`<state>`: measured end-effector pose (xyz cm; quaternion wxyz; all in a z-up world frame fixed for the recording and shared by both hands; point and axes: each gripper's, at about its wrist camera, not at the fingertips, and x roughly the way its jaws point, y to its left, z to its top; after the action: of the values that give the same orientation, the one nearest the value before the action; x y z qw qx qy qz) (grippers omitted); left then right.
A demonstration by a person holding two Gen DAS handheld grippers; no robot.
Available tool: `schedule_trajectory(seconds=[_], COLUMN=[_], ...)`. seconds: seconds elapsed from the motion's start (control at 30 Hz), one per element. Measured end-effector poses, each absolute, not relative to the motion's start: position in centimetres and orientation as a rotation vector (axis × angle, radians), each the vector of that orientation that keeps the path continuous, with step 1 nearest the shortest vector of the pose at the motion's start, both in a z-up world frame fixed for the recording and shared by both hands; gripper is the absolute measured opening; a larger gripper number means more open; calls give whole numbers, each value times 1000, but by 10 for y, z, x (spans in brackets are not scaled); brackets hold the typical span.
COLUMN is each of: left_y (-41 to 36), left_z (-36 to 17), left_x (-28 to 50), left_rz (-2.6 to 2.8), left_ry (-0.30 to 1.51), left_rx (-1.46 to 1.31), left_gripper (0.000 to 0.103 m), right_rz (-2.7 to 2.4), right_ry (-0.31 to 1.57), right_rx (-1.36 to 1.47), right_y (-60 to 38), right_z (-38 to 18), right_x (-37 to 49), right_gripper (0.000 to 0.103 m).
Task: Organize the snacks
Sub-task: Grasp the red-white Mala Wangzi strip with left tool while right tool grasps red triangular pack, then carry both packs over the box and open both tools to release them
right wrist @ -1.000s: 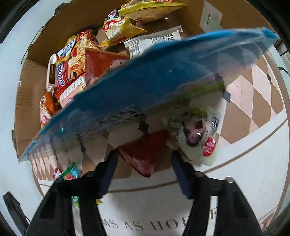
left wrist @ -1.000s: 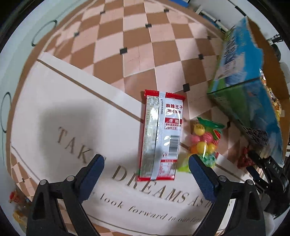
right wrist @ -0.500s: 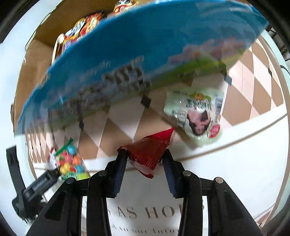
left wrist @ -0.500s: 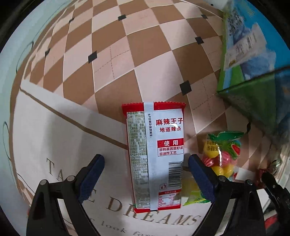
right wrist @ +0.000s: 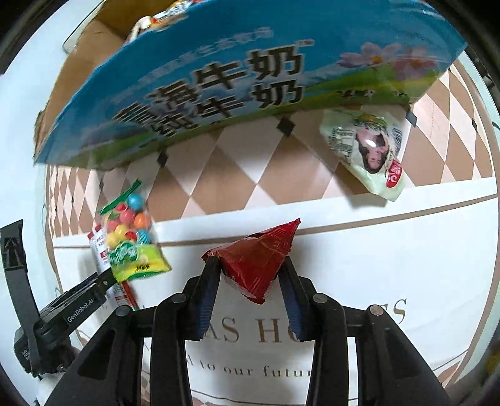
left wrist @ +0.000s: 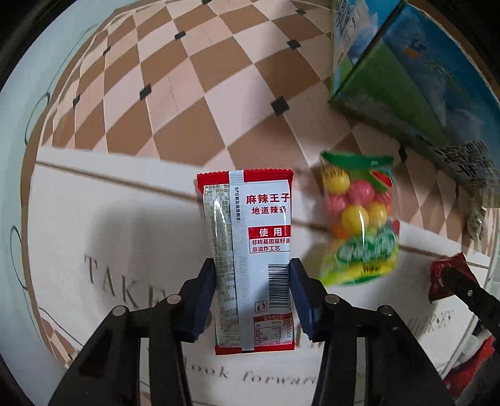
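A red and white snack packet [left wrist: 250,225] lies lengthwise between the blue pads of my left gripper [left wrist: 251,268]. Its jaws are closing and both pads press on the packet's long edges. Just right of it lies a clear bag of coloured candy balls [left wrist: 359,218]. My right gripper [right wrist: 249,265] is closing on a dark red triangular packet [right wrist: 256,259], pinched at both sides and held over the white cloth. The blue and green milk carton box [right wrist: 218,78] stands right behind, with snacks showing inside its open top [right wrist: 156,18].
A pale green snack packet [right wrist: 368,150] lies on the checkered cloth by the box's right end. The white lettered part of the cloth [right wrist: 406,265] spreads beneath both grippers. My left gripper [right wrist: 103,281] appears at the right wrist view's left edge, beside the candy bag [right wrist: 131,240].
My left gripper moved over the red and white packet and closed from wide open onto its sides. My right gripper closed on the red triangular packet and drew back from the box.
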<state>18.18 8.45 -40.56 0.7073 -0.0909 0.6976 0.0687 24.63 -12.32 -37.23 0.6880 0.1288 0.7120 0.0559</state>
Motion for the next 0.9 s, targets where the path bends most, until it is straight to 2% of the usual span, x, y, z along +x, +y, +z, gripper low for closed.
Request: schedule_trajectory(seconds=[0.27,0.5,0.73,0.9], left_y=[71,48,33,3], left_z=[-372,-308,-227,-196], left_x=[140,123,198,250], left_rz=[99,-17,-164,-230], left_ry=[1510,1422,1318,1260], left_rx=[-244,-252,-248,-237], left_gripper=[42,42,42,42], right_rz=[177,223,258,252], right_ry=[1560,1534,1464,1392], right_rx=[260,282,331,377], right_y=[-126,-143,-179,-202], right_z=[-349,-318,-262,-219], right_x=[236,224,232,258], right_gripper=[41,40,40,40])
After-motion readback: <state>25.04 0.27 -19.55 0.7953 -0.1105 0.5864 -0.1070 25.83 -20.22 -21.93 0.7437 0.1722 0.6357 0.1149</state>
